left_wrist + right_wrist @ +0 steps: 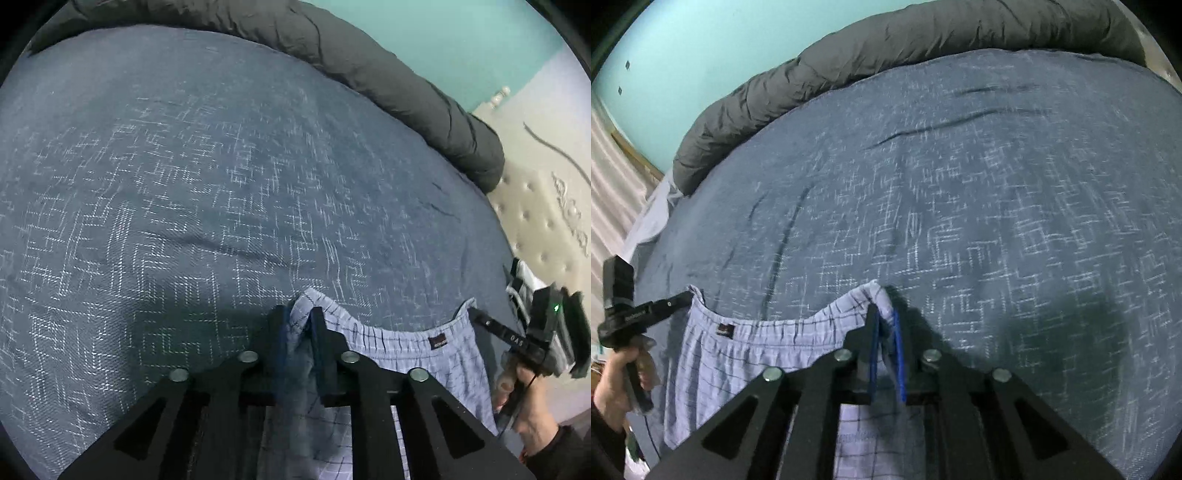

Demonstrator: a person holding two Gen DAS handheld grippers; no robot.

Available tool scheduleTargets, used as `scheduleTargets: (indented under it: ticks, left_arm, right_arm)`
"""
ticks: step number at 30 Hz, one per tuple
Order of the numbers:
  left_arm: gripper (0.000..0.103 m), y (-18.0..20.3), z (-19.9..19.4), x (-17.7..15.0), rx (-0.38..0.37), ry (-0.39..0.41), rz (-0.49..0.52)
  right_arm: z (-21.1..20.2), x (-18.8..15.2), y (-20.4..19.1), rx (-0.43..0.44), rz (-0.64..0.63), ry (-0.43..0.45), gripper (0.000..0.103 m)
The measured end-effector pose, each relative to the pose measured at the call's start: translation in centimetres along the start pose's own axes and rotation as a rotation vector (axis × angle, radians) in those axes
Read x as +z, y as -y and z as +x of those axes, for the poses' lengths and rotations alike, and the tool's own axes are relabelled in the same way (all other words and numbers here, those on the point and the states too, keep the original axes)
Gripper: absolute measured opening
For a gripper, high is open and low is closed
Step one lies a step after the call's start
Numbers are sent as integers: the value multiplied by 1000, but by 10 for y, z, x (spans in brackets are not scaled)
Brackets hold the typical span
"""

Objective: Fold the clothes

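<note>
Light blue checked shorts (391, 343) hang by their waistband over a bed with a dark blue patterned cover (207, 177). My left gripper (300, 317) is shut on one corner of the waistband. My right gripper (885, 318) is shut on the opposite corner, and the shorts (746, 347) stretch between them. The right gripper also shows at the right of the left wrist view (476, 314), clamped on the waistband end. The left gripper shows at the left of the right wrist view (687, 295). A small dark label (724, 329) sits on the waistband.
A rolled dark grey duvet (369, 70) lies along the far edge of the bed, below a teal wall (701, 48). A beige tufted headboard (546, 221) stands at the right of the left wrist view. A pale curtain (609, 177) hangs at the left of the right wrist view.
</note>
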State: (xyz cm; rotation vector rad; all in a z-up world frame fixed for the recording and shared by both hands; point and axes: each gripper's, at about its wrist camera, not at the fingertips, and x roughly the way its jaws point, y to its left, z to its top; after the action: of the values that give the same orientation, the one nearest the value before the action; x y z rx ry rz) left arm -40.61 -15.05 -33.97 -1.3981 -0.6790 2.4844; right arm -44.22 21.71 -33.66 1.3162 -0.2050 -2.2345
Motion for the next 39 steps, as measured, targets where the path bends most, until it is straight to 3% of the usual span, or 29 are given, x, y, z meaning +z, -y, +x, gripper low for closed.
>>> scheduleTargets:
  ticks: [1,2,3,8,11,16,20,25,28,35,37,39]
  left_arm:
    - [29,-3,-4,0,-3,8,-12]
    - [30,-5,-10,-1,-5,19,-17]
    - [30,-7,-16,-1,-7,30,-21]
    - [31,-14,-47,-19,-7,56,-18]
    - [40,-22,-69,-44,-16,58,-12]
    - [41,-31,-101,-94,-37,74,-32]
    - [41,-27,-105,-122,-55,76,-80]
    - [41,-24,-116,-160,-30,90,-98]
    - [46,-22,-117,-172,-3,104,-104]
    - [48,-25,-105,-182,24,93,-120]
    - [48,-25,-102,-182,32,93,-116]
    - [48,-25,-100,-181,36,97,-111]
  right_arm:
    - [-4,0,3,12,8,1,23]
    - [-10,0,5,16,14,8,34]
    - [-17,-2,9,18,17,23,37]
    - [-60,-16,33,50,72,76,38]
    - [-85,-36,39,53,88,97,38]
    - [-114,-82,48,90,191,119,39]
    - [-121,-117,54,98,315,119,39]
    - [-129,-146,50,75,362,143,39]
    - [-125,-150,45,87,368,150,39]
    - [-110,-146,35,56,302,124,39]
    - [-104,-145,33,48,291,113,36]
    - [-102,-143,31,37,276,108,14]
